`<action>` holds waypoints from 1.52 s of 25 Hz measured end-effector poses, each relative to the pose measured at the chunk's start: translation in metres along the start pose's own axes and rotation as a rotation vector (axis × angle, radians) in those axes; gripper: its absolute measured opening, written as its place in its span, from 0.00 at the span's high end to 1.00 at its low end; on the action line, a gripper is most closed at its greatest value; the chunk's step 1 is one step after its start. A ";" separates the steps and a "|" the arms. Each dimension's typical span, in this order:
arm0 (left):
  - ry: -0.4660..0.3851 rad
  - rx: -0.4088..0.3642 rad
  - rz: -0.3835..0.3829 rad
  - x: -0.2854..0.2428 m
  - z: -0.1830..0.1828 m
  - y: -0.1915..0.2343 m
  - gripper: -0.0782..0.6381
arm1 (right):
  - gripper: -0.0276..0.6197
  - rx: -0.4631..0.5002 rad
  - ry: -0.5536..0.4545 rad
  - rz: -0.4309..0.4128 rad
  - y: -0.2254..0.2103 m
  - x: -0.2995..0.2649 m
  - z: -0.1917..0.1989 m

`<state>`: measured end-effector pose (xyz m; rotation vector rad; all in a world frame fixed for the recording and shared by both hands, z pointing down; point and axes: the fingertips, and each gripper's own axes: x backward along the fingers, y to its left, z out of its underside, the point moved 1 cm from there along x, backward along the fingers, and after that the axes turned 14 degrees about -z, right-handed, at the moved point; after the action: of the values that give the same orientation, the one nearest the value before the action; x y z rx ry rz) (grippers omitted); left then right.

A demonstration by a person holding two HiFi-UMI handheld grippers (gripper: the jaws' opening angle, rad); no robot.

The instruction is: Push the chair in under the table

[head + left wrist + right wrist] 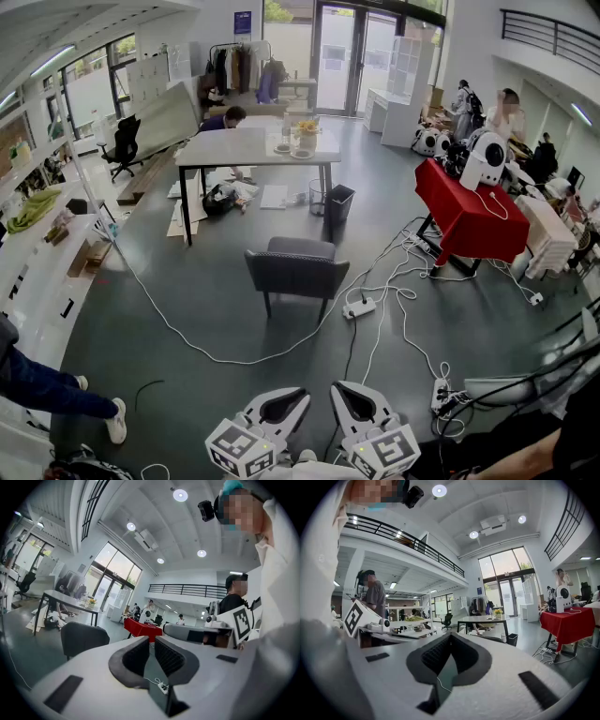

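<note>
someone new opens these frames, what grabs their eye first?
Probably the grey chair, which stands alone mid-floor, well short of the white table behind it. Next come the red-draped table at the right and the white cables snaking over the dark floor. The left gripper and right gripper sit at the head view's bottom edge, holding nothing.

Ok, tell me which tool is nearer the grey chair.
Left, narrowly. In the head view the left tool is almost straight below the chair, the right tool below and to its right; neither touches it.
</note>
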<state>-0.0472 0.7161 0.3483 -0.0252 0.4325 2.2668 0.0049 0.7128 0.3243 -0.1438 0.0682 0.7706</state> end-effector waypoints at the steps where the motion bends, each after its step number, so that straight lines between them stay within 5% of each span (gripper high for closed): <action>1: 0.002 0.001 0.000 -0.002 0.000 0.000 0.83 | 0.95 -0.002 0.002 -0.001 -0.002 0.000 0.000; 27: 0.002 0.008 -0.026 -0.014 -0.013 0.005 0.83 | 0.95 0.021 -0.011 -0.010 -0.014 -0.003 -0.006; 38: 0.016 0.032 -0.055 -0.042 0.010 -0.010 0.83 | 0.95 0.024 0.023 -0.050 -0.039 0.013 0.012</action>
<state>-0.0102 0.6951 0.3614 -0.0388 0.4707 2.2072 0.0413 0.6961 0.3386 -0.1312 0.0947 0.7179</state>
